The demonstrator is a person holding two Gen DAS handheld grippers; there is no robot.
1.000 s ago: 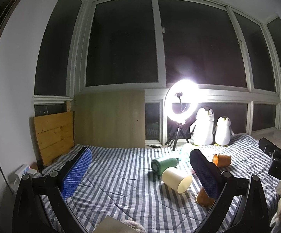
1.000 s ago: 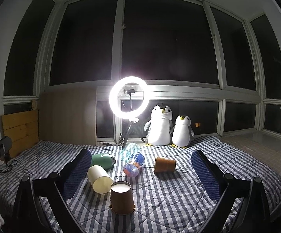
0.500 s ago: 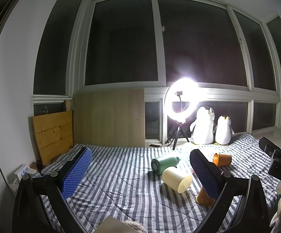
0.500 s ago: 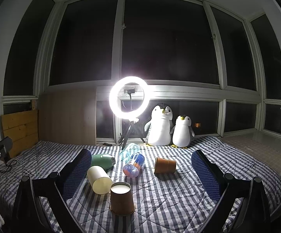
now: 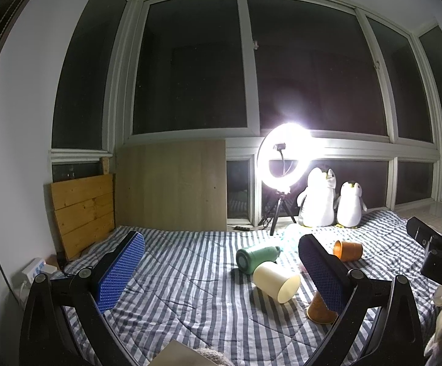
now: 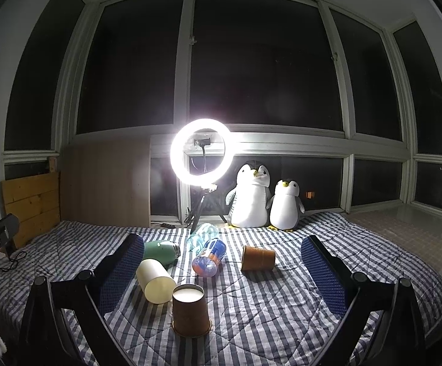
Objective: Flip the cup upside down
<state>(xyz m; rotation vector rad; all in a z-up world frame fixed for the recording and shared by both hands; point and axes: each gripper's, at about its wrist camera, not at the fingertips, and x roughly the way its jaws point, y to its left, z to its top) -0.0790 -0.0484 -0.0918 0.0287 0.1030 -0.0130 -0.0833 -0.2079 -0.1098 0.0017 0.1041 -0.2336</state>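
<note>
A brown paper cup [image 6: 191,311] stands upside down on the striped bedspread, just ahead of my right gripper [image 6: 224,274], which is open and empty above it. The same cup [image 5: 320,308] shows partly behind the right finger of my left gripper [image 5: 221,271], also open and empty. A cream cup [image 6: 155,280] [image 5: 277,280] lies on its side beside it. A second brown cup [image 6: 257,257] [image 5: 347,250] lies on its side further back.
A green flask [image 6: 161,251], a clear bottle [image 6: 202,235] and a blue-orange bottle [image 6: 210,257] lie on the bed. A ring light on a tripod [image 6: 201,149] and two plush penguins [image 6: 251,196] stand at the window. Wooden boards [image 5: 83,210] lean at left.
Almost nothing; both views shift very slightly, and the objects stay where they were.
</note>
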